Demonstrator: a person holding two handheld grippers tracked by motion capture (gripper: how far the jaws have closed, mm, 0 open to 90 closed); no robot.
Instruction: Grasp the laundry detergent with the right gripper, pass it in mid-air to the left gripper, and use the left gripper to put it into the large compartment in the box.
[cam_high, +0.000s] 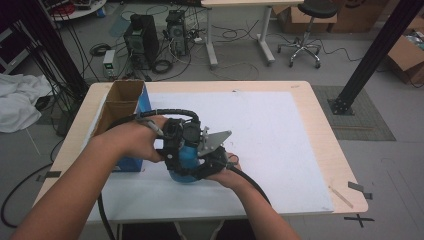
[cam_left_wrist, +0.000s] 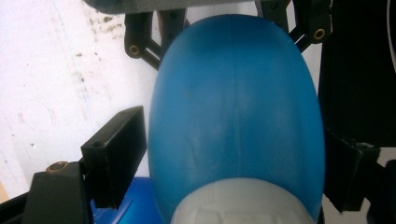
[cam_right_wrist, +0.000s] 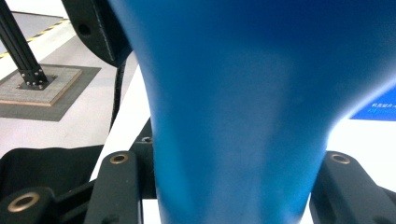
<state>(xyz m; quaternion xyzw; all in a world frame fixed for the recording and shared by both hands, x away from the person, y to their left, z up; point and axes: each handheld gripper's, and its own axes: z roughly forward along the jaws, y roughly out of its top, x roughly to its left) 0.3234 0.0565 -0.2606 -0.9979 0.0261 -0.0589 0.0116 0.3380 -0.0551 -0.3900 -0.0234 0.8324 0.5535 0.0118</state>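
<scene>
— Any writing you can make out from where you stand?

— Hardly. In the right gripper view there is a blue panel (cam_right_wrist: 378, 109) at the edge with a line or two of small white print, too blurred to read. The blue bottle (cam_high: 186, 159) itself shows no label on the sides I can see.

— Where is that bottle?

— Near the front of the bench (cam_high: 300, 90), over the white sheet (cam_high: 280, 145), just beside the open cardboard box (cam_high: 120, 102) with the blue side. It is caught between both tools, so little of it shows from above.

— What is the left gripper (cam_high: 175, 142) doing?

— In its own view the left gripper (cam_left_wrist: 233, 154) has a black jaw on each side of the bottle's (cam_left_wrist: 236, 121) rounded blue body, both hard against it, spread just as wide as the body. A pale ribbed cap (cam_left_wrist: 240, 207) sits at the bottom edge there.

— And the right gripper (cam_high: 212, 162)?

— The right gripper (cam_right_wrist: 233, 186) pinches the bottle (cam_right_wrist: 243, 93) where it narrows; its jaws flank that narrow part closely on either side. The person's hands wrap both handles, and the grey three-cornered plate sticks up between them.
</scene>
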